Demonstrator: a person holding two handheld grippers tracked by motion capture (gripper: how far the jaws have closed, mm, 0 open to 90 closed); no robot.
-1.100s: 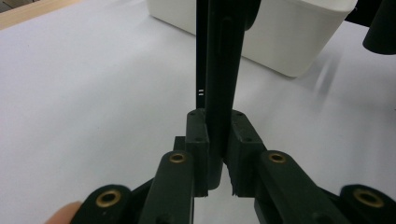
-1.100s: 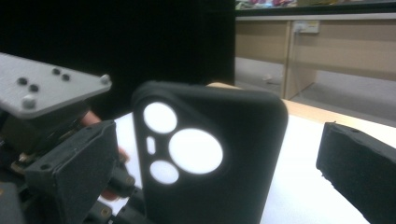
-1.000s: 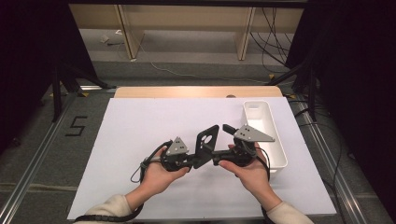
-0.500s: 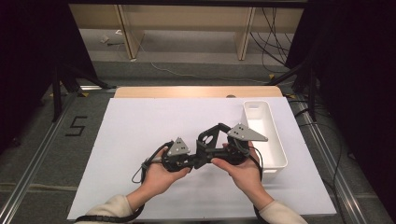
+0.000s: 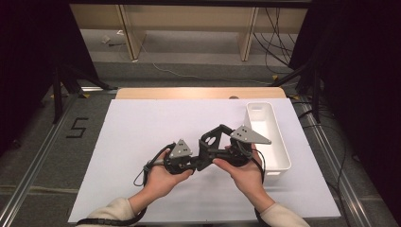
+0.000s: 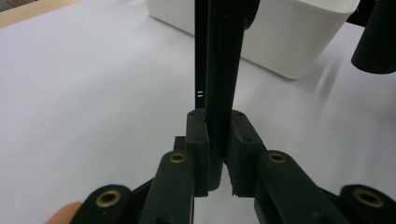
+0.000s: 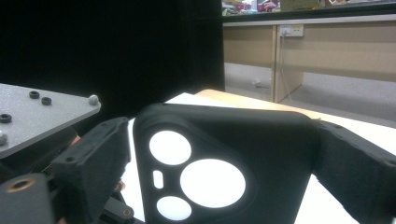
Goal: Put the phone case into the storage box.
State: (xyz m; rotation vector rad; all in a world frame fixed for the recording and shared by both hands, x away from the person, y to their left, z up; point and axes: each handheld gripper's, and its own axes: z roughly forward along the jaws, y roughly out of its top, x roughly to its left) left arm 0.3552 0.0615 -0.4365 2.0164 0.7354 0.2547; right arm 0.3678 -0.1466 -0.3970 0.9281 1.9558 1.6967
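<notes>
A black phone case (image 5: 211, 137) with round camera cut-outs is held up over the white mat between both grippers. My left gripper (image 5: 199, 161) is shut on one thin edge of the case (image 6: 223, 60), its pads (image 6: 198, 135) clamped on either side. My right gripper (image 5: 218, 144) straddles the case (image 7: 224, 154) across its width. Its jaws have just been closing, and a thin sliver of mat still shows between the left pad (image 7: 100, 149) and the case's side. The left gripper's grey plate (image 7: 37, 116) shows at the left of the right gripper view.
An empty white bin (image 5: 279, 142) stands at the mat's right side, close behind the right hand; it also shows as the white bin (image 6: 280, 32) ahead of the left jaws. The white mat (image 5: 142, 137) covers a wooden table (image 5: 189, 92). Dark curtains flank the table.
The right hand has shifted a little left and its jaws have come around the case. The case has tipped from face-up to more edge-on. The left hand has stayed put.
</notes>
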